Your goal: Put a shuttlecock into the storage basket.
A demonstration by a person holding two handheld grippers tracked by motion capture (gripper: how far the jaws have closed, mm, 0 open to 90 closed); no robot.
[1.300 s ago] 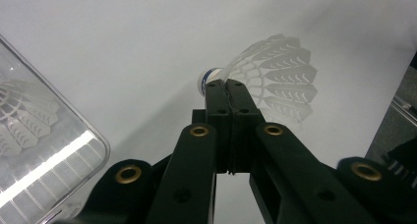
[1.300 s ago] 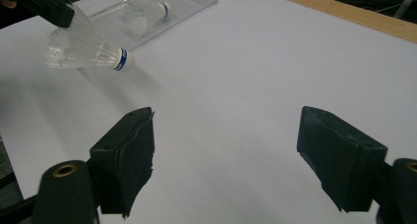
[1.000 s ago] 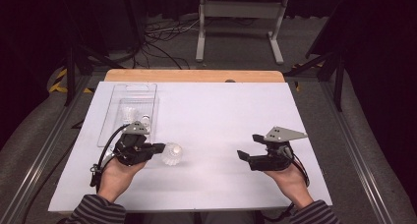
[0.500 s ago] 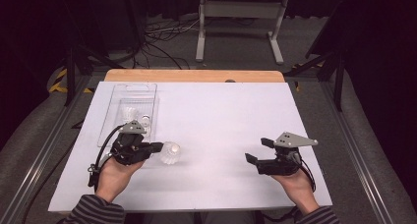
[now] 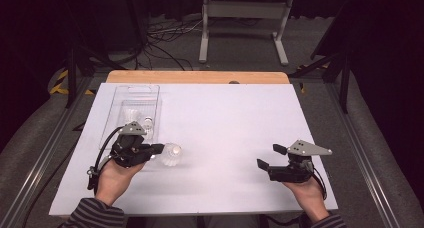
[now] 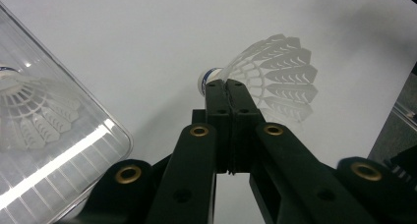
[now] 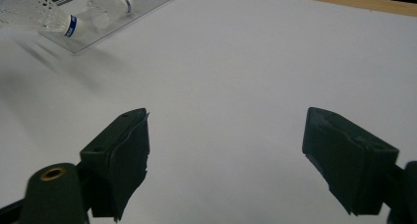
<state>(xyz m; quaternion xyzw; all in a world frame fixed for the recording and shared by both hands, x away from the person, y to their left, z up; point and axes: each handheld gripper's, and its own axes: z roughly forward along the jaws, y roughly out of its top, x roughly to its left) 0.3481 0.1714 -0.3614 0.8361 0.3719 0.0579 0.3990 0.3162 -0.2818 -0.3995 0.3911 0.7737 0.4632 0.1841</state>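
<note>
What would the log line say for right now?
left gripper: shut on shuttlecock | right gripper: open, holding nothing | clear tray: holds more

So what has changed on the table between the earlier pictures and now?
The right gripper moved toward the right edge and nearer the person, a little lower, its jaws open and empty as before. Nothing was taken hold of or let go. The left gripper stayed in place, still shut on the shuttlecock at the feathers near its cork. The clear tray with its shuttlecocks did not move.
</note>
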